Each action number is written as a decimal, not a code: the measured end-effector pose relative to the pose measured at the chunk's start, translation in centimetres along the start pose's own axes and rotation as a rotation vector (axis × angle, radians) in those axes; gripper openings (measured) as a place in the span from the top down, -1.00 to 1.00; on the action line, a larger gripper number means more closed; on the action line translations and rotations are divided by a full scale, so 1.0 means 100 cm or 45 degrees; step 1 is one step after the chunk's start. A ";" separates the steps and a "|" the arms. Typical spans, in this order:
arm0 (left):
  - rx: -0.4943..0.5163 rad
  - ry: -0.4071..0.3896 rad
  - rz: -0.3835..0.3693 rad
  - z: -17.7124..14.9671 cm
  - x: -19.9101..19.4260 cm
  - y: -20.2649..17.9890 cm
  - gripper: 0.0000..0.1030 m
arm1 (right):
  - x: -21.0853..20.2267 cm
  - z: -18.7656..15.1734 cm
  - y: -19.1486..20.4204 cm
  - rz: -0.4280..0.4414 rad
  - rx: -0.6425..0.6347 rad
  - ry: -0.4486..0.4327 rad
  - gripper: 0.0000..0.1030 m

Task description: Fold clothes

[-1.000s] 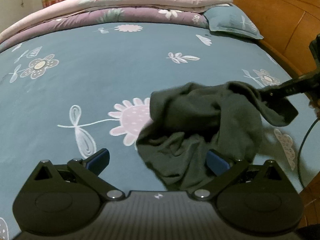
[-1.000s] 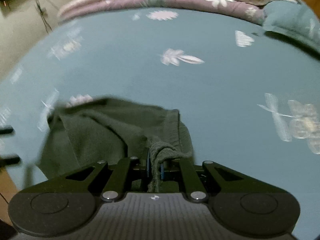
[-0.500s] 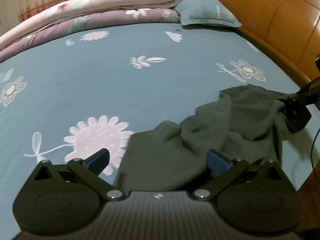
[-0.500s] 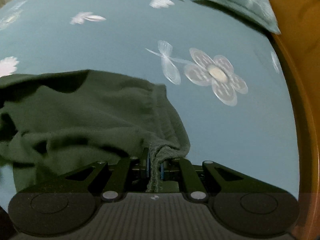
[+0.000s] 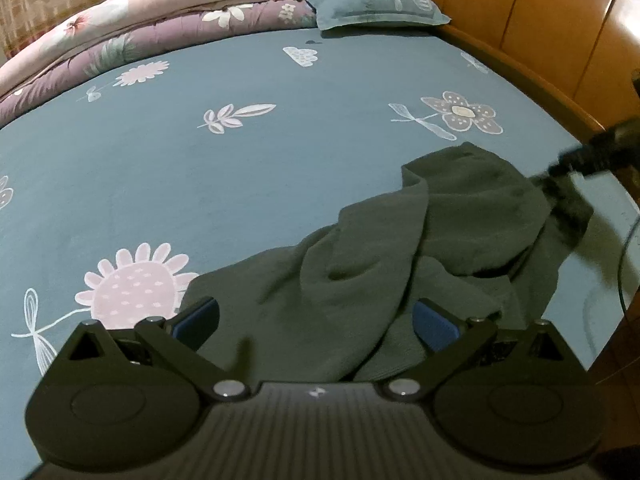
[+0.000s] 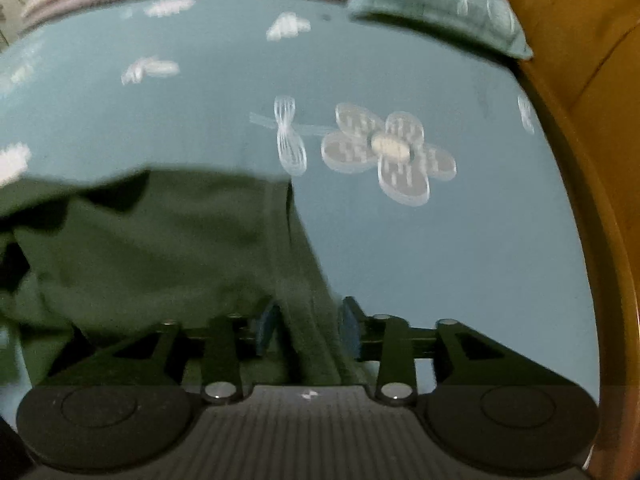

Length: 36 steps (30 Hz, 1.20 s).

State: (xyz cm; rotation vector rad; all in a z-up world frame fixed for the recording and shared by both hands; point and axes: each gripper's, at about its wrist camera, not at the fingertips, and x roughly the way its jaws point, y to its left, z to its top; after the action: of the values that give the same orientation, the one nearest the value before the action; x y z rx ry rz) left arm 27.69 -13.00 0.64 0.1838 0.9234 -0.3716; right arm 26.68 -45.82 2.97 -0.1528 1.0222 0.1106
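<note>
A dark green garment [image 5: 400, 264] lies rumpled on the bed [image 5: 240, 168], near the edge by the wooden bed frame [image 5: 520, 20]. The right gripper [image 6: 306, 326] is opening; a ribbed edge of the garment still runs between its blue fingers [image 6: 265, 326], which no longer seem to press on it. The left gripper [image 5: 316, 322] hangs over the garment's near end with its fingers [image 5: 434, 326] spread wide and holding nothing.

The step in hand looks like letting go and spreading the cloth flat before any fold. To do it well, the right gripper should open fully and lift straight off so the edge does not drag. Then each gripper should take a corner or hem, not a bunched middle, and pull the layers apart until the overlapping folds lie smooth. The cloth sits near the bed's edge, so it should be drawn toward the middle.
</note>
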 end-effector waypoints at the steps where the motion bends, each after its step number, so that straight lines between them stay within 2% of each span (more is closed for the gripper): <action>1: 0.005 -0.001 0.008 0.000 -0.001 -0.002 -0.99 | 0.001 0.006 -0.001 0.018 0.004 -0.026 0.03; 4: 0.017 -0.006 0.028 -0.001 -0.006 -0.007 -0.99 | 0.003 0.027 -0.002 0.067 0.010 -0.106 0.01; 5: 0.016 -0.004 0.031 -0.002 -0.008 -0.008 -0.99 | 0.003 0.034 -0.002 0.078 0.005 -0.128 -0.12; 7: 0.007 0.006 0.041 -0.005 -0.008 -0.008 -0.99 | 0.015 0.046 -0.002 0.102 -0.004 -0.146 -0.23; 12: -0.011 0.030 0.068 -0.012 -0.010 -0.011 -0.99 | 0.076 0.053 -0.001 0.141 0.013 -0.031 -0.20; 16: -0.023 0.040 0.091 -0.016 -0.012 -0.011 -0.99 | 0.106 0.043 -0.001 0.179 0.051 0.012 -0.20; 18: -0.036 0.046 0.106 -0.017 -0.013 -0.010 -0.99 | 0.103 0.039 0.003 0.183 0.046 -0.007 0.05; 19: -0.042 0.048 0.113 -0.017 -0.013 -0.010 -0.99 | 0.100 0.038 0.006 0.189 0.035 -0.017 0.51; 20: -0.048 0.049 0.117 -0.018 -0.013 -0.010 -0.99 | 0.096 0.038 0.008 0.193 0.022 -0.029 0.59; 25: -0.045 -0.006 0.132 -0.016 -0.017 -0.011 -0.99 | 0.082 0.049 0.002 0.181 0.057 -0.121 0.61; 31: -0.001 -0.108 0.151 -0.018 -0.026 -0.014 -0.99 | 0.080 0.081 -0.029 0.064 0.132 -0.224 0.61; 33: 0.013 -0.137 0.156 -0.018 -0.029 -0.015 -0.99 | 0.084 0.089 -0.041 0.025 0.156 -0.237 0.61; 36: 0.005 -0.138 0.152 -0.020 -0.030 -0.011 -0.99 | 0.108 0.098 -0.054 0.008 0.207 -0.194 0.61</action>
State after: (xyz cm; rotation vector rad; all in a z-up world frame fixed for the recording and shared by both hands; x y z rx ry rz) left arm 24.13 -12.64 1.91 0.2193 0.8008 -0.2699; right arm 41.34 -49.15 -0.81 0.0069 0.8758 0.0437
